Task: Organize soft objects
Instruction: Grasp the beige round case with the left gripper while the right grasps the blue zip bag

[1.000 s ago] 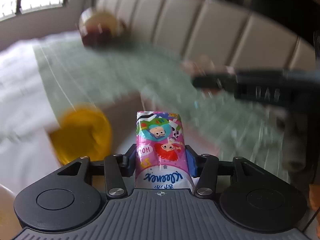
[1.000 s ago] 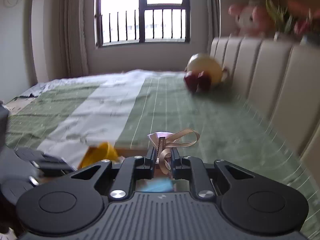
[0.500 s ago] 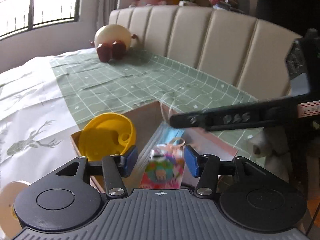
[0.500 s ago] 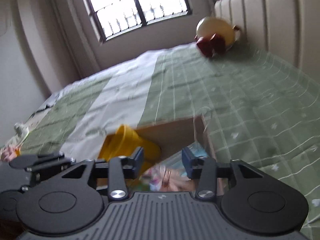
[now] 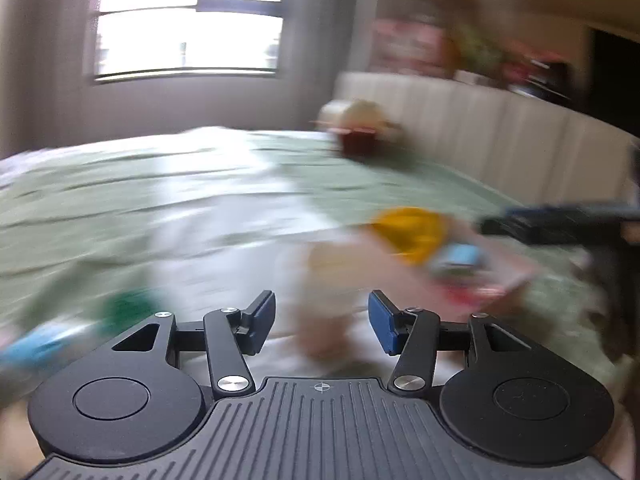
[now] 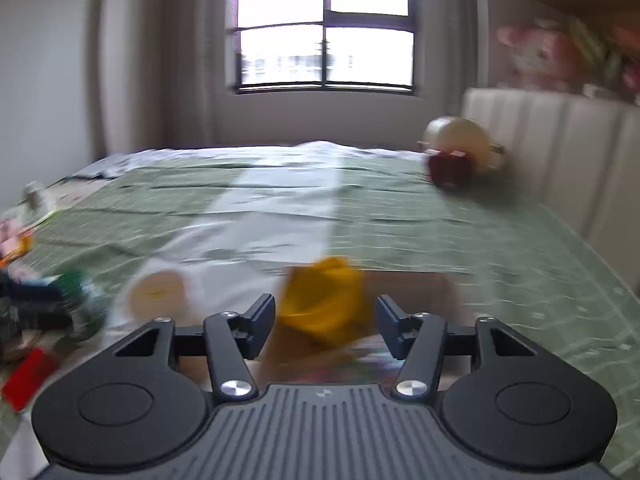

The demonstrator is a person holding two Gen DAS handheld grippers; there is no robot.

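Observation:
Both views are blurred by motion. My left gripper (image 5: 322, 322) is open and empty, above the bed to the left of a cardboard box (image 5: 340, 280). The box holds a yellow soft object (image 5: 412, 232), a blue item (image 5: 460, 256) and a pink packet (image 5: 472, 292). My right gripper (image 6: 326, 326) is open and empty, just above the same box (image 6: 408, 292), with the yellow object (image 6: 320, 300) between its fingers in the view. The right gripper also shows in the left wrist view (image 5: 560, 224), beyond the box.
A green and white bedspread (image 6: 280, 200) covers the bed. A round cream plush (image 6: 460, 152) lies by the padded headboard (image 6: 560, 152). Loose items lie at the left: a green one (image 5: 128, 308), a blue one (image 5: 40, 348), a red one (image 6: 28, 376) and a cream disc (image 6: 158, 294).
Both grippers opened and let go: the pink tissue packet and the ribbon item dropped into the box. Both grippers then lifted and swung left, away from the box.

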